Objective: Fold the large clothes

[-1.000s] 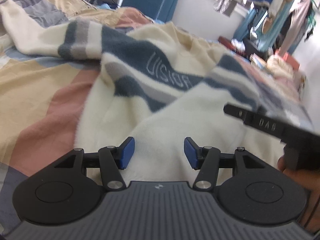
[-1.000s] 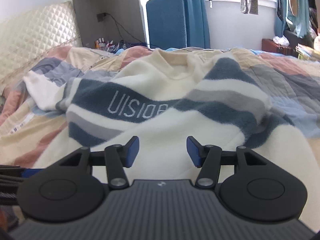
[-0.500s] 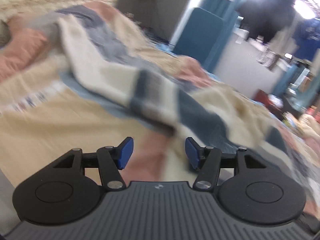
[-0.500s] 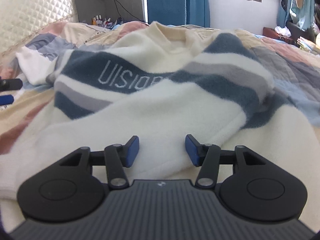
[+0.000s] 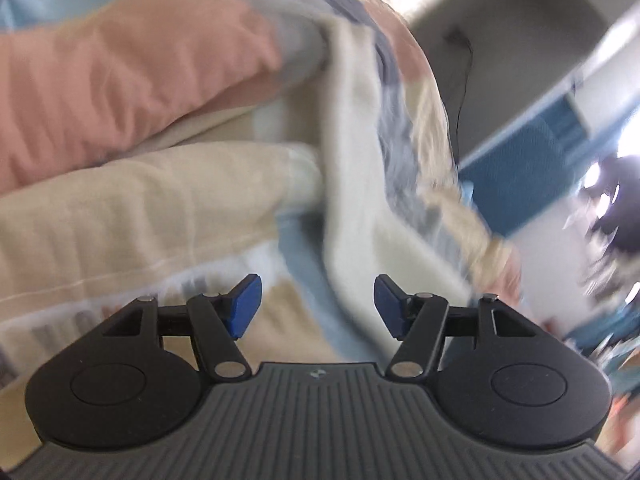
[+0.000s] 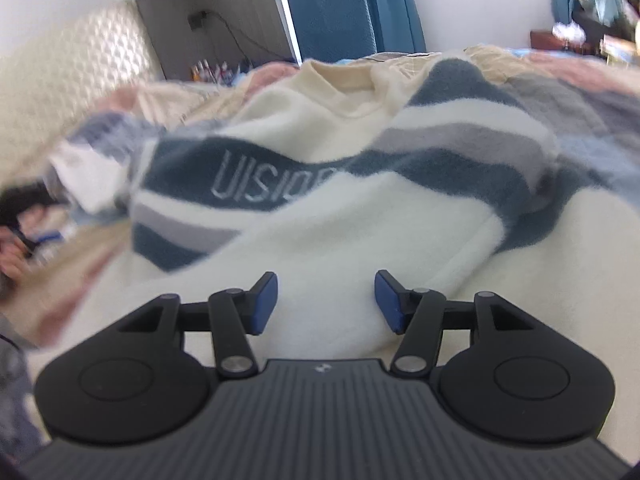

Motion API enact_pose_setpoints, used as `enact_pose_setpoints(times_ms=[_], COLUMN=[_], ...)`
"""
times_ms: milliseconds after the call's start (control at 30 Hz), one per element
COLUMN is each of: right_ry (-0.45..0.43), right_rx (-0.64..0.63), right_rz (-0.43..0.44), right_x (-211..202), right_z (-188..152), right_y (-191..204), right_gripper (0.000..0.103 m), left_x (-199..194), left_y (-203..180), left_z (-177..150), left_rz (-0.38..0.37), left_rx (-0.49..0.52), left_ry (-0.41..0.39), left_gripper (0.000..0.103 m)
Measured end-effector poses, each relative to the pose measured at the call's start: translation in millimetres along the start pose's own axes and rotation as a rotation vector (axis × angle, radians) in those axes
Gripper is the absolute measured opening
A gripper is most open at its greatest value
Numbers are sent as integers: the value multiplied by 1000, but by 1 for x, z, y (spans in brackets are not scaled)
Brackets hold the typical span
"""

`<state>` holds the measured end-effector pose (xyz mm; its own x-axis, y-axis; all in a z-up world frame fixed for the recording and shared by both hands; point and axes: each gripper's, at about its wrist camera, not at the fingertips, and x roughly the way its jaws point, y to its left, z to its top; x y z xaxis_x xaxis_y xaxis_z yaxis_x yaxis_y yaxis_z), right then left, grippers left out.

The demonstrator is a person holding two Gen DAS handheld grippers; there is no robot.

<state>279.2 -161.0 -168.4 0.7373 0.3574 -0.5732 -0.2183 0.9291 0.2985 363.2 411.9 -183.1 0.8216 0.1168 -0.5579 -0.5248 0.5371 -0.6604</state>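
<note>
Looking along the left gripper (image 5: 316, 304) first, we are seeing its blue fingers (image 5: 242, 306) parted with nothing between them; they have just been opening. Ahead, blurred, the white sleeve (image 5: 352, 184) is lying across the patchwork bedspread (image 5: 120, 72). Turning to the right wrist view, we are seeing the right gripper (image 6: 326, 304) hovering over the cream, blue-striped sweater (image 6: 360, 220) spread on the bed, its fingers (image 6: 264, 302) apart, gripping nothing, having just widened slightly.

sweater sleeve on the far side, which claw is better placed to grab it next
Left. The left claw is open, facing the white sleeve. The right claw faces the sweater body.
</note>
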Motion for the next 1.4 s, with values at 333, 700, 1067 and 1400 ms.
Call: enact_pose_setpoints(times_ms=[333,700,1067,1400], right_ry=[-3,-17,-59,-157], right_rx=[34,-11,-49,9], right_rz=[29,2,-74,-155], right_x=[10,15,-2,-56], right_z=[-3,-3,3,12], right_y=[0,7,16,4], right_gripper=[56,57,57,57], left_x=[73,112,-4,-119], left_y=[-21,-47,-175,-245], left_z=[21,24,-33,-164], left_rz=[-43,41,-163,-451], left_rx=[101,237,803,1109], left_ry=[-1,-96,-329,-278], left_gripper=[43,10,9,9])
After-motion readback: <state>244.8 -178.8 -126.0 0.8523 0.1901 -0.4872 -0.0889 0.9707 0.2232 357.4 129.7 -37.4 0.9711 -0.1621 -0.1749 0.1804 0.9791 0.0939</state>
